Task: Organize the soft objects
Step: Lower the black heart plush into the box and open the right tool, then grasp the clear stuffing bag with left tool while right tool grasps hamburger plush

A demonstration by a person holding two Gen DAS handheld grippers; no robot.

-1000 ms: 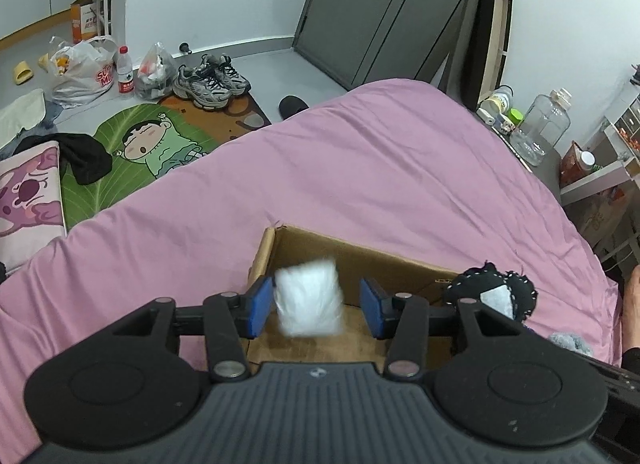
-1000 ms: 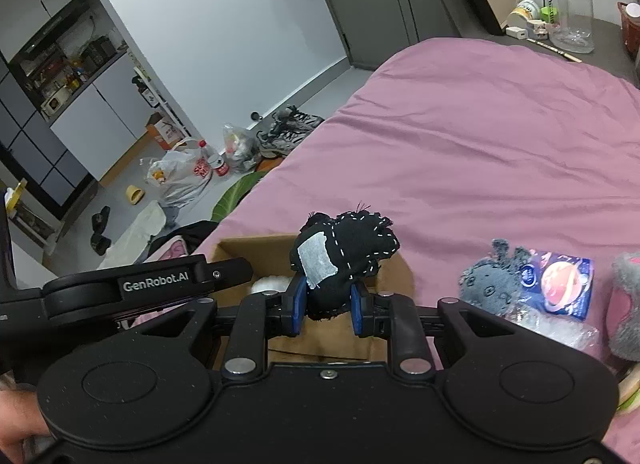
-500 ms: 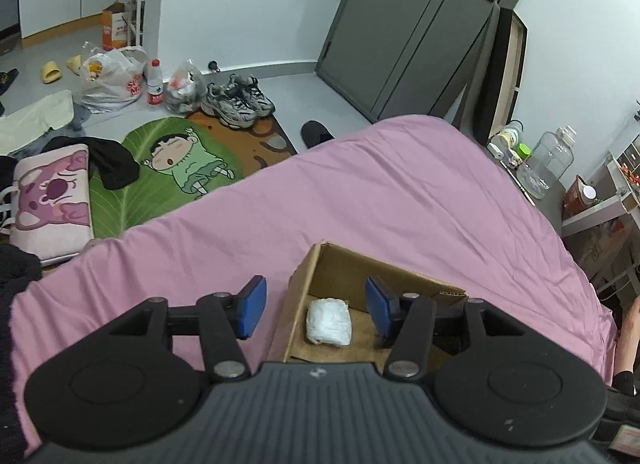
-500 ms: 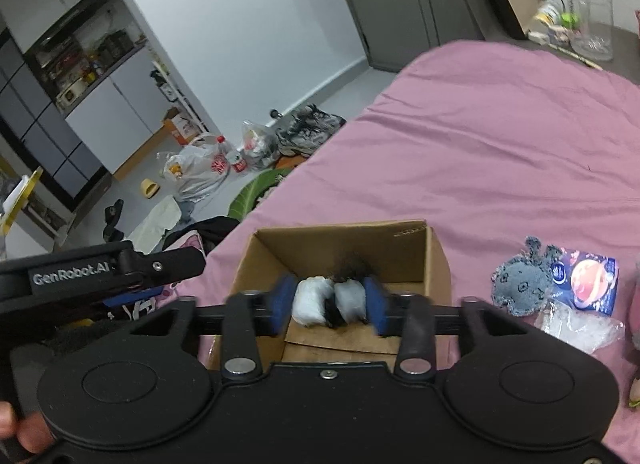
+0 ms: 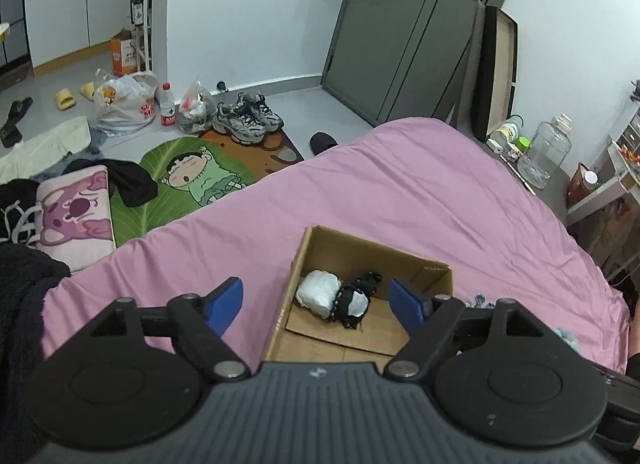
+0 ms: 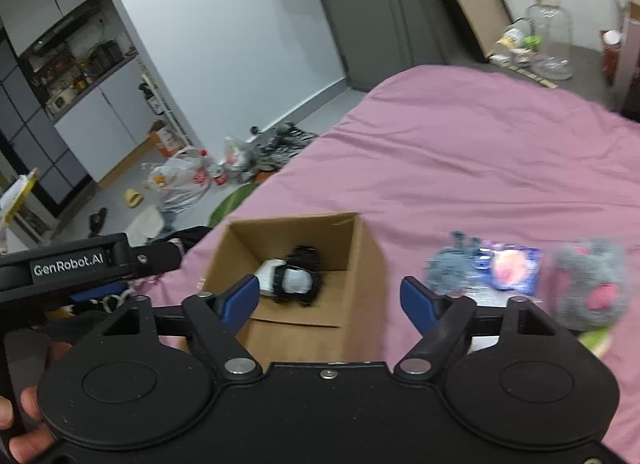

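An open cardboard box (image 5: 424, 268) (image 6: 366, 260) sits on the pink bed. Inside it lie a white soft bundle (image 5: 318, 293) (image 6: 267, 269) and a black soft toy with a white patch (image 5: 354, 304) (image 6: 298, 276), side by side. My left gripper (image 5: 318, 306) is open and empty, raised above the box's near left corner. My right gripper (image 6: 330, 298) is open and empty above the box's near edge. To the right of the box lie a small grey plush (image 6: 448, 268), a blue packet (image 6: 508, 268) and a larger grey plush with a pink patch (image 6: 592, 284).
The pink bed (image 5: 400, 192) stretches beyond the box. The floor to the left holds shoes (image 5: 246, 120), bags (image 5: 124, 102) and a green mat (image 5: 192, 176). A bedside shelf carries a clear jar (image 5: 546, 152). The left gripper's body (image 6: 80, 260) shows in the right wrist view.
Both grippers opened and let go: the white bundle and then the black toy dropped into the box. Both grippers have since risen and drawn back from it.
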